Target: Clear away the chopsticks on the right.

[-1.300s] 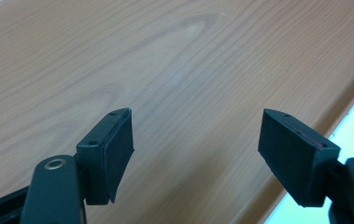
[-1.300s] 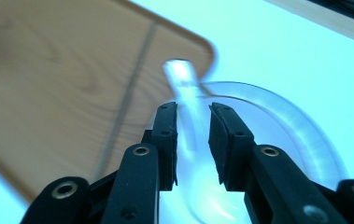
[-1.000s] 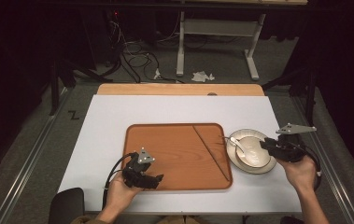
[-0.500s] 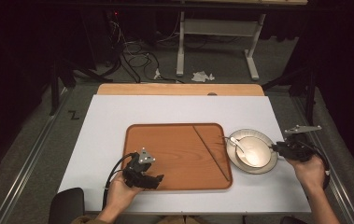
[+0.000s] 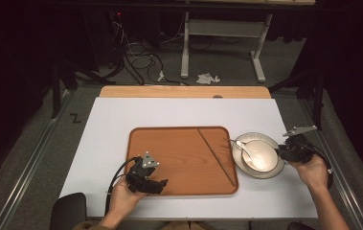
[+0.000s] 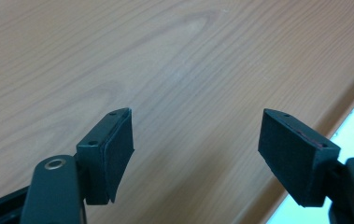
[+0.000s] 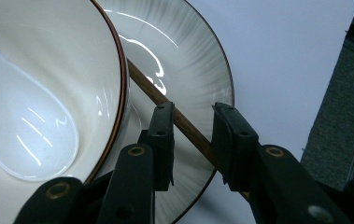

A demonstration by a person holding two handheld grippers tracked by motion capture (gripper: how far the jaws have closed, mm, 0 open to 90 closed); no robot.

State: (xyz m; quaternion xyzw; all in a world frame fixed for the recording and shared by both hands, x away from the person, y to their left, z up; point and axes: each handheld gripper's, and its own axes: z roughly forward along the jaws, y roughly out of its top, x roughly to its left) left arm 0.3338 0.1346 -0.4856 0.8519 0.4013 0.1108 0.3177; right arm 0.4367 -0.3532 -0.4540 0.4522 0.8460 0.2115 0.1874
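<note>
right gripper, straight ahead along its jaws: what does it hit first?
Likely the brown chopstick, which lies on the plate and crosses the gap in the right gripper; its jaws have just been opening. Beyond it come the plate and the bowl. Depth is unclear.

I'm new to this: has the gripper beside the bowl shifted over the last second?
Yes. The right gripper has drawn back rightward, from over the plate to its right rim, its jaws opening around a chopstick.

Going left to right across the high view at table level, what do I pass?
left gripper → wooden tray → chopstick lying on the tray → spoon → bowl → right gripper
</note>
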